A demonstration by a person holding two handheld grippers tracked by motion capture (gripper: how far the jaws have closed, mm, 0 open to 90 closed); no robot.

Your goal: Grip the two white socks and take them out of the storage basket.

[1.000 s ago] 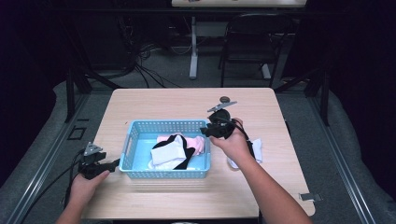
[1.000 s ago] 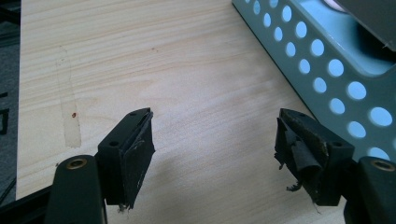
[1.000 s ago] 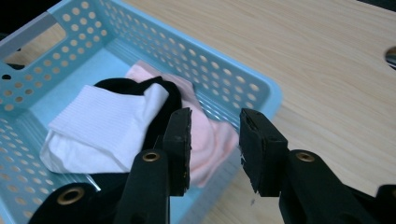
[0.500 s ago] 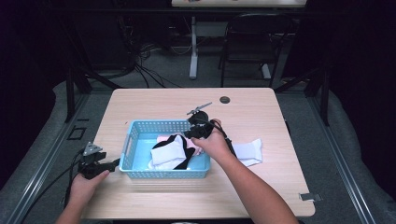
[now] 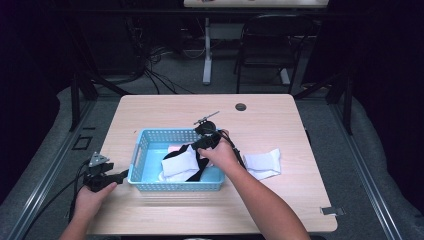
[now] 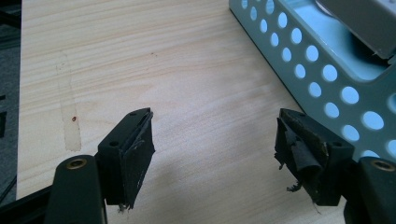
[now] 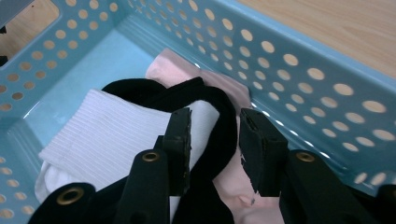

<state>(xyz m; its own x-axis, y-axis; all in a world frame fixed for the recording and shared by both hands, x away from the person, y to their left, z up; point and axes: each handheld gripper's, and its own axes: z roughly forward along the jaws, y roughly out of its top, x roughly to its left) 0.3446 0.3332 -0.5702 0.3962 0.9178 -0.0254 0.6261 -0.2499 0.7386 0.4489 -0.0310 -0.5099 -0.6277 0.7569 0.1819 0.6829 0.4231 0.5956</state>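
My left hand-held gripper [image 5: 121, 175] rests by the table's [image 5: 165, 107] near left corner, jaws wide apart and holding nothing, just beside the blue basket [image 5: 142, 145]. Farther in, my right hand-held gripper [image 7: 215, 126] hangs over the basket's right end, jaws parted astride a black sock [image 7: 224, 135] lying among white [image 7: 107, 140] and pink socks [image 7: 173, 63].

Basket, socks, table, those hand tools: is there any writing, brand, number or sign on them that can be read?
None. The blue basket, the white sock, the black sock, the pink cloth, the folded white sock on the table and both grippers' jaws carry no legible text, label or number.
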